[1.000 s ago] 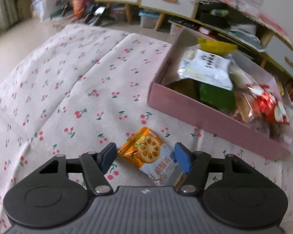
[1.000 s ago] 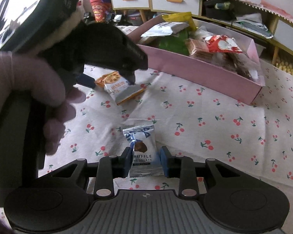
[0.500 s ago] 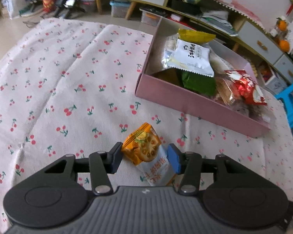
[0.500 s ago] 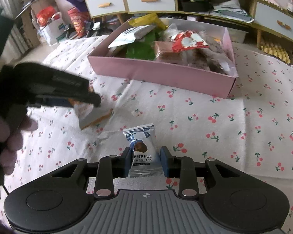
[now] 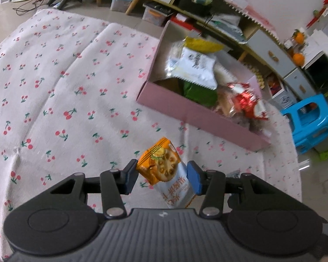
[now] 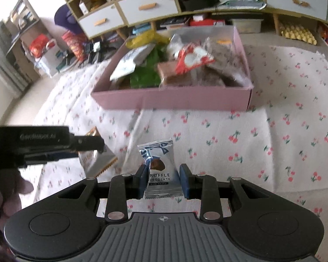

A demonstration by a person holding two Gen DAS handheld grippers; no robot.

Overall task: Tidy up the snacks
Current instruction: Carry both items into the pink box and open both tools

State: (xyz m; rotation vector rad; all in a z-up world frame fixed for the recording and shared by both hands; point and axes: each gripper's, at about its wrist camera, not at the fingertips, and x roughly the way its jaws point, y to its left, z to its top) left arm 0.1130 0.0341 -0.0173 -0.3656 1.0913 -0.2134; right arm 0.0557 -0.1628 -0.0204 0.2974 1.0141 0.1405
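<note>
The left claw, its jaws just closed in, pinches the orange cracker packet and the right claw pinches the truffle chocolate packet, both above the cherry-print cloth near the pink box of snacks.

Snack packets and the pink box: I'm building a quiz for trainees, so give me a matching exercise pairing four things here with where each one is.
Things:
1. orange biscuit packet
2. truffle chocolate packet
3. red and white packet
4. pink box

Places:
A. lying in the box on top of other snacks
B. between the pads of the right tool
C. standing on the cherry-print cloth
D. between the pads of the left tool

Pairs: 1-D, 2-B, 3-A, 4-C
</note>
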